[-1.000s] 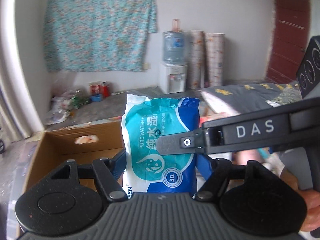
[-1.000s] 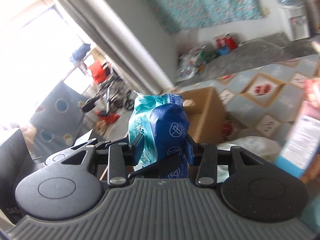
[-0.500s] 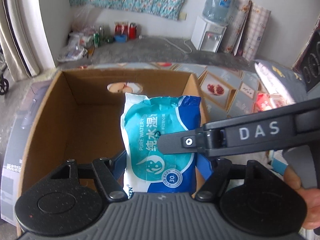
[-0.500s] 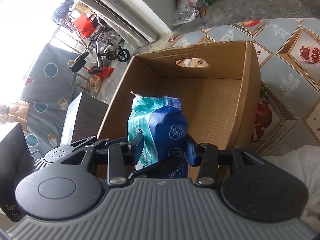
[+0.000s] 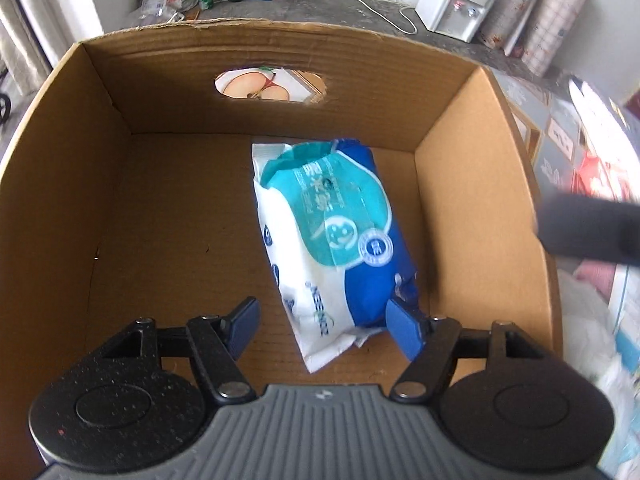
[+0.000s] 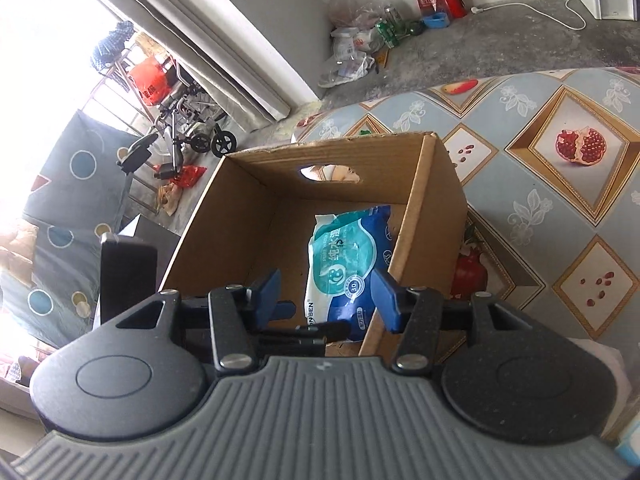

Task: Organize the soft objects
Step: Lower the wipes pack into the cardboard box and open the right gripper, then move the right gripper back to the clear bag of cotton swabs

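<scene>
A blue, teal and white pack of wet wipes [image 5: 332, 236] lies on the floor of an open cardboard box [image 5: 476, 184], towards its right wall. It also shows in the right wrist view [image 6: 348, 264] inside the box [image 6: 420, 216]. My left gripper [image 5: 324, 328] is open just above the pack's near end, and holds nothing. My right gripper [image 6: 326, 296] is open and empty, above the box's near right corner. A blurred dark bar at the right of the left wrist view is part of the right gripper [image 5: 588, 232].
The box stands on a bed cover [image 6: 560, 152] with a fruit pattern. White cloth [image 5: 592, 320] and a red item [image 5: 600, 180] lie to the right of the box. Bags, cans and a water dispenser [image 5: 456, 0] stand on the grey floor beyond.
Both grippers held the wipes pack and carried it over the box. Now both are open, and the pack has dropped and lies on the box floor.
</scene>
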A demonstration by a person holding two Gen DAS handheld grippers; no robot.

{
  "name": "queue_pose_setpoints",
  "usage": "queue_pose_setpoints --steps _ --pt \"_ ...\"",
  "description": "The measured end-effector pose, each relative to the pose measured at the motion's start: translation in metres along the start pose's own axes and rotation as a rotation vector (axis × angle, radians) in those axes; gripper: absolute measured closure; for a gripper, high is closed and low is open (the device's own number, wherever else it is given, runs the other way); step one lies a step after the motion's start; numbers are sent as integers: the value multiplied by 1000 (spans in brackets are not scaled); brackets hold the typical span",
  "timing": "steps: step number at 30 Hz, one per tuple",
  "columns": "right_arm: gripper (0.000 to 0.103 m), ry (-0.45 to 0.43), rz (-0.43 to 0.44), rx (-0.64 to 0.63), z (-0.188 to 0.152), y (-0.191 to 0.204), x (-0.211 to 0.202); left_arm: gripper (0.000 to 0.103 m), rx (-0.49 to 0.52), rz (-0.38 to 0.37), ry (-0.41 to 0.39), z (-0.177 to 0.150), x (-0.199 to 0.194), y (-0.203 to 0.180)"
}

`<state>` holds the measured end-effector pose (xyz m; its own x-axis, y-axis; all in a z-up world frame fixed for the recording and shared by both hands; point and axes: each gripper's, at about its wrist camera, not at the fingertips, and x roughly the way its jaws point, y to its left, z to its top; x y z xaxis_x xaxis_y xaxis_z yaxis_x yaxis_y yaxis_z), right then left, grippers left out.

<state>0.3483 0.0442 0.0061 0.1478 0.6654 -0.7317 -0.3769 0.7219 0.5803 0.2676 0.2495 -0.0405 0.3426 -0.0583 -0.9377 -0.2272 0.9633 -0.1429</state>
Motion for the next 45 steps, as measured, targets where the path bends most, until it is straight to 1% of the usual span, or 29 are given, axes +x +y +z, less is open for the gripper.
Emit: queue_pose_setpoints --steps 2,5,6,10,14,19,22,24,27,30,32,35,38,40,41,43,45 --pt "53 -6 6 -1 -2 -1 -4 32 -57 -21 7 11 4 2" --pt "52 -5 16 9 -3 -4 -3 32 -167 -55 19 25 13 16" --pt "52 -4 21 13 -4 -7 -1 34 -198 -69 21 28 16 20" --pt "50 -16 38 15 -5 -9 -3 36 -275 -140 39 44 32 28" --pt "49 -33 33 6 -4 -10 -8 36 -292 -168 25 52 39 27" --pt "49 -58 37 13 -4 -15 -14 36 -353 -228 25 63 53 21" --pt "49 -62 33 18 -5 -18 -16 36 -357 -256 5 66 57 14" --pt "49 -61 29 14 -6 -18 -17 34 -367 -257 -7 68 58 11" --pt "49 -69 28 10 -9 -17 -21 34 -399 -265 -21 69 56 17" --pt "49 -86 24 3 -13 -16 -31 34 -418 -251 -52 64 41 26" --pt "49 -98 20 -3 -16 -15 -39 34 -402 -232 -69 58 28 30" --pt "49 -111 17 -3 -26 -14 -52 34 -345 -182 -79 48 6 31" --pt "49 -118 9 -9 -40 -13 -65 35 -229 -91 -59 38 -5 22" --pt "49 -125 3 -10 -53 -13 -75 37 -138 -15 -34 26 -5 14" --pt "49 -130 -1 -8 -60 -13 -80 39 -108 12 -17 21 -4 10" --pt "49 -143 -15 -7 -77 -12 -90 41 -88 24 10 12 -1 5" --pt "48 -154 -42 -10 -96 -11 -100 41 -84 4 7 2 -8 5"
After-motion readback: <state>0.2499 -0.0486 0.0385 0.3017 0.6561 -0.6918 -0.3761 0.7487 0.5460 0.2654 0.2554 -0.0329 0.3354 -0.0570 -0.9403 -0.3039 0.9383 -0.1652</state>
